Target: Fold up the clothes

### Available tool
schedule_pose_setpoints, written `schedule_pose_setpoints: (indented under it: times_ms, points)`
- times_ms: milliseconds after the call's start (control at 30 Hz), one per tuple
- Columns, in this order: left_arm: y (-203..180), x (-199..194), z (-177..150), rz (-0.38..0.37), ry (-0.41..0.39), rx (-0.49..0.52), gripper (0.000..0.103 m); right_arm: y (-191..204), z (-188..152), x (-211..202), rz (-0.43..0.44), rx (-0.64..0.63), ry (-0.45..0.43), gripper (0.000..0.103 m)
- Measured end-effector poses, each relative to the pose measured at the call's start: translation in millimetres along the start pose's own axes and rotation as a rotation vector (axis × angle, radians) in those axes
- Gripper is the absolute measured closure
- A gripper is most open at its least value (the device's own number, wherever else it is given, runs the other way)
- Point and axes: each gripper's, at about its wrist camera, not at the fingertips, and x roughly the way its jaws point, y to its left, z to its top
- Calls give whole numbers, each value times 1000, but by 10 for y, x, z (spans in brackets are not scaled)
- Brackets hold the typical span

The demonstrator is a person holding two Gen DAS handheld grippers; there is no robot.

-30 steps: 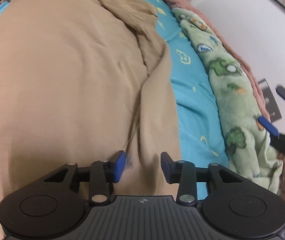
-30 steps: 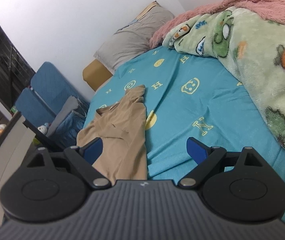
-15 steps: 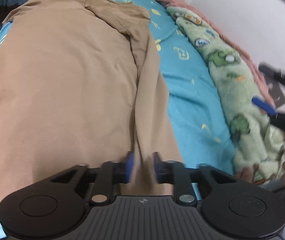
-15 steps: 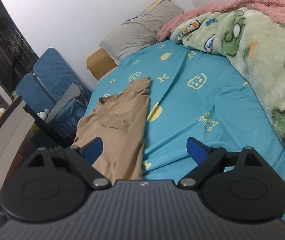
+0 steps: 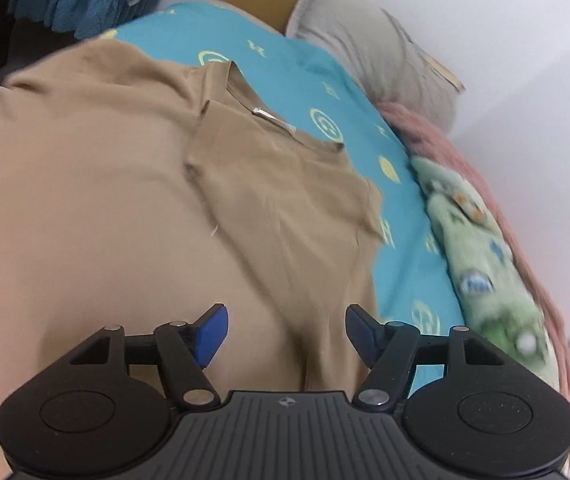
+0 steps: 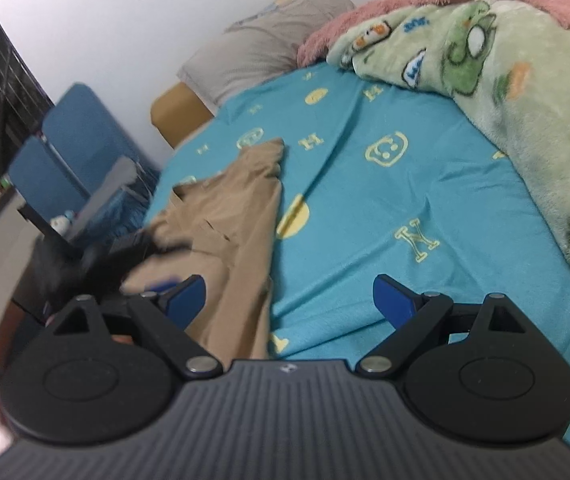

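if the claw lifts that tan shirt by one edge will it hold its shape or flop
Likely flops: the tan shirt is thin fabric, creased and draped flat on the blue sheet. Probably light. It may drag and bunch rather than slide cleanly.

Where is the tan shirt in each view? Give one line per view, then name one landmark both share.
Left wrist view: the tan shirt fills the left and centre, collar toward the top, spread on the bed.
Right wrist view: it lies left of centre, running down behind the gripper body.
Shared landmark: the grey pillow at the head of the bed.
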Motion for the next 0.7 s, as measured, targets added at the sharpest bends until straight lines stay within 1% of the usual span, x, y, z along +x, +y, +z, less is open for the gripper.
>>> schedule_pose_setpoints:
  times_ms: [67, 133, 200, 233, 267, 367, 433, 500, 567, 600, 633, 700]
  points:
    - [-41, 289, 130, 17, -8, -11, 38, -20, 0, 90, -6, 7, 16, 11]
    - [-104, 449, 170, 43, -26, 39, 38, -35, 2, 171, -10, 13, 29, 11]
    - [-193, 478, 199, 77, -30, 112, 48, -36, 10, 223, -10, 13, 33, 11]
    - [-238, 492, 214, 94, -32, 149, 72, -34, 10, 247, -9, 12, 37, 11]
    - [-283, 507, 228, 111, -34, 185, 99, -28, 4, 266, -6, 11, 42, 11]
    - [-424, 526, 278, 164, -50, 300, 99, -15, -20, 306, -1, 13, 49, 11]
    - [-558, 406, 344, 215, -115, 394, 99, -11, -27, 306, 0, 10, 49, 11]
    - [-652, 342, 398, 302, -166, 450, 99, -10, -32, 300, -3, 8, 46, 11]
    - [-677, 340, 430, 381, -193, 471, 98, -10, -35, 293, -7, 9, 42, 11]
    - [-656, 364, 426, 396, -188, 474, 98, -9, -36, 291, -10, 8, 39, 11]
    - [-619, 375, 406, 391, -173, 471, 94, -6, -36, 292, -16, 5, 38, 11]
    - [-529, 360, 353, 360, -134, 449, 86, -1, -37, 295, -25, -2, 35, 11]
